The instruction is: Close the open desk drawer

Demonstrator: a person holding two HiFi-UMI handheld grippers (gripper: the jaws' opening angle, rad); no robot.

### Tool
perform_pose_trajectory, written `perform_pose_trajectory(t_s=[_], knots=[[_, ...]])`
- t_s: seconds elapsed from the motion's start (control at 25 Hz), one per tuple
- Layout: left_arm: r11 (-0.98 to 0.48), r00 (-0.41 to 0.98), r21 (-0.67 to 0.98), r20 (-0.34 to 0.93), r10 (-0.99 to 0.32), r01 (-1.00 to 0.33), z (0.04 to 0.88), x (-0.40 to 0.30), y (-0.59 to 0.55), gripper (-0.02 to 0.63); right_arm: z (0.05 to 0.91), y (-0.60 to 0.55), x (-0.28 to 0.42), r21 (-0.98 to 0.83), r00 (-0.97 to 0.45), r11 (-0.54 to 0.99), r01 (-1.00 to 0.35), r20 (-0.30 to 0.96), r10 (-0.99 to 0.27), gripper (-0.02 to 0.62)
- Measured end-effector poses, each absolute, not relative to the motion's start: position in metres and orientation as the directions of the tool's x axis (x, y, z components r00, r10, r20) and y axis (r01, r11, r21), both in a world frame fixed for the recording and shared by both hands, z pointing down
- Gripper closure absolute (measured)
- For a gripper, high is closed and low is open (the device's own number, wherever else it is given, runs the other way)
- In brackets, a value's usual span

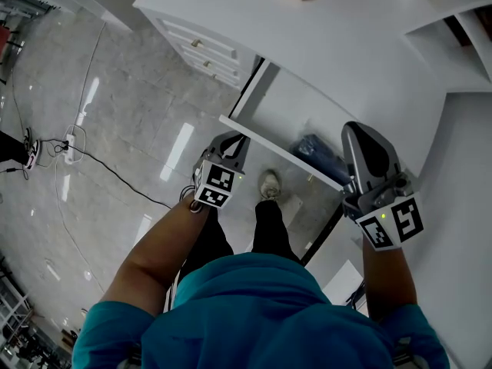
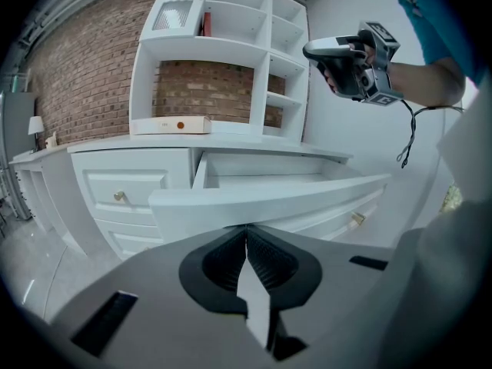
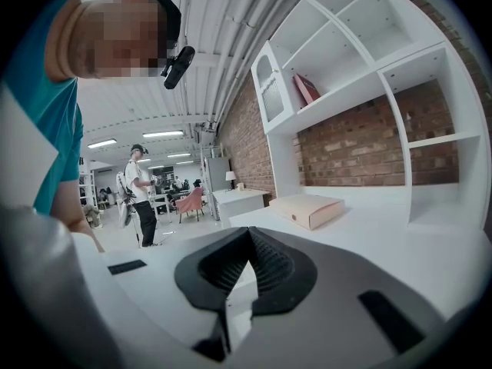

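The white desk's drawer (image 1: pixel 278 151) stands pulled out, its long front panel (image 2: pixel 269 197) facing me. Something dark blue (image 1: pixel 319 154) lies inside it. My left gripper (image 1: pixel 234 143) is shut and holds nothing; it hovers at the left end of the drawer front, just before the panel in the left gripper view, where its jaws (image 2: pixel 247 231) meet. My right gripper (image 1: pixel 363 138) is raised over the drawer's right side near the desk top (image 3: pixel 400 260). Its jaws (image 3: pixel 247 233) are shut on nothing. The right gripper (image 2: pixel 347 58) also shows high up in the left gripper view.
A pale pink box (image 3: pixel 309 209) lies on the desk top under white shelves (image 2: pixel 231 37). Lower drawers with brass knobs (image 2: pixel 119 196) sit left of the open one. A cable and power strip (image 1: pixel 69 143) lie on the glossy floor. Another person (image 3: pixel 142 194) stands far off.
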State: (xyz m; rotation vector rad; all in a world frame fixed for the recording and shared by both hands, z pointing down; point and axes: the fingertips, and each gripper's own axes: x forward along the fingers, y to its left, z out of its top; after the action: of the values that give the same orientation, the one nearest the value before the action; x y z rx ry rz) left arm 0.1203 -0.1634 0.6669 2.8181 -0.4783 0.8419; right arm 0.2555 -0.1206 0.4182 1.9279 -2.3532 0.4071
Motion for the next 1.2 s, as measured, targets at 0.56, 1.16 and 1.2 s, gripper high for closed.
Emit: perform_pose_trajectory(t_s=[0.56,1.16,1.2], knots=[[-0.939,0.792,0.055,0.555,-0.253,-0.339,0.667,0.144,-0.179,0.589,0.416,-0.122,0.284,-0.154,-0.166,0.134,-0.979,0.218,-0.962,0.574],[-0.944,0.804,0.046,0.538,-0.252,-0.327,0.665,0.176,-0.201,0.589,0.422,-0.125,0.311,-0.15,-0.14,0.107,-0.983,0.225,-0.964,0.574],[-0.944,0.805,0.049,0.538,-0.25,-0.326,0.665,0.178,-0.202,0.589,0.423,-0.125,0.312,-0.15,-0.138,0.106,-0.983,0.226,-0.964,0.574]])
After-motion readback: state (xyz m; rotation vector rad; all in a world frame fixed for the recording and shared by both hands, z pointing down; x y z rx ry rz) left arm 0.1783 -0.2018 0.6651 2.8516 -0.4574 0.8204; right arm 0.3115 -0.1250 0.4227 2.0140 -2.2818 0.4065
